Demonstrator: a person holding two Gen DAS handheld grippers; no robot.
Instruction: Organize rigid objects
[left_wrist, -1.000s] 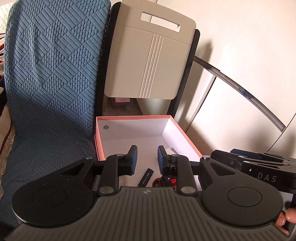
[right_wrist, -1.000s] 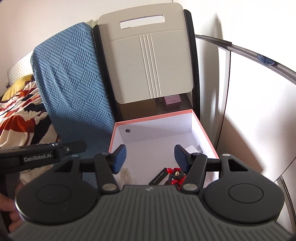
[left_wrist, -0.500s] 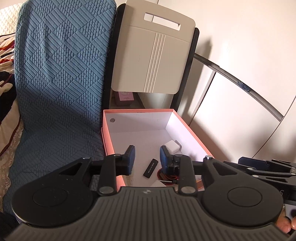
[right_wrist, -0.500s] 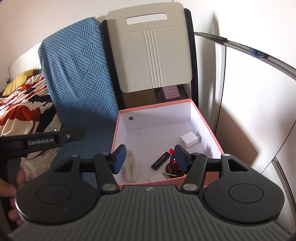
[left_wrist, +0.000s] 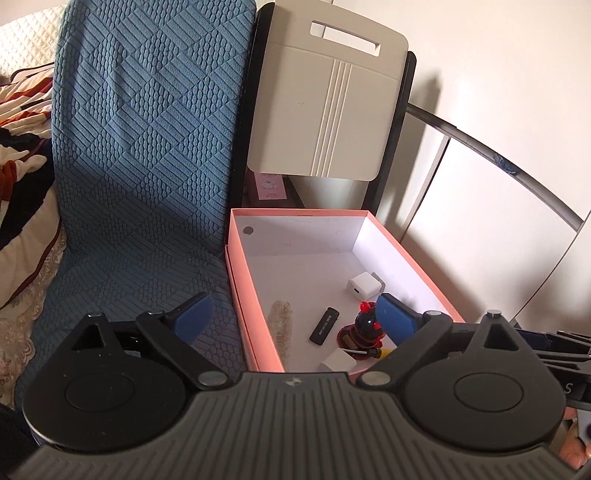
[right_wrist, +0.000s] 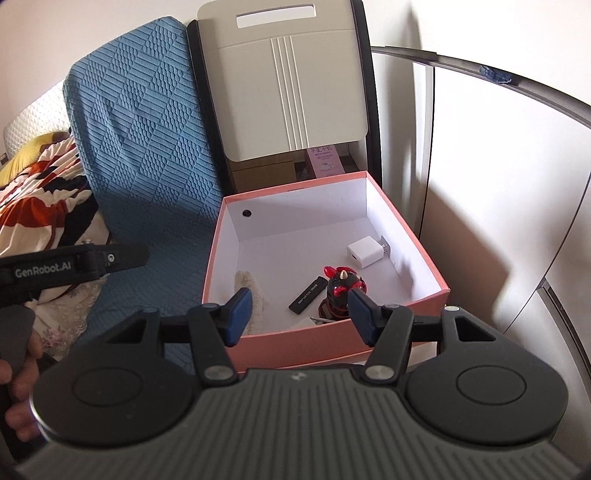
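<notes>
A blue textured cover (left_wrist: 147, 155) drapes over the seat on the left. A patterned blanket (right_wrist: 40, 184) lies farther left. A cream board with a handle slot (left_wrist: 325, 103) leans upright against a dark frame behind the box. A pale wall (left_wrist: 498, 74) and white cabinet panels (right_wrist: 498, 184) close the right side.

A pink box (left_wrist: 236, 280) with a white interior sits beside the blue cover, lid off. Inside it:
- a white charger plug (right_wrist: 365, 252) near the right wall;
- a black stick-shaped device (right_wrist: 308, 294) lying flat near the middle;
- a red and black figurine (right_wrist: 340, 291) just beside the stick, upright;
- a second white block (left_wrist: 338, 360) at the near wall;
- a small screwdriver with a yellow handle (left_wrist: 373, 353), beside the figurine;
- a beige fuzzy patch (right_wrist: 251, 291) on the floor at the left.

The left gripper (left_wrist: 291, 317) hovers over the near left edge of the box, jaws spread wide, holding nothing. The right gripper (right_wrist: 297, 314) hovers above the near wall of the box, jaws also spread apart and empty. The person's left hand (right_wrist: 18, 387) holds the left gripper's handle.
</notes>
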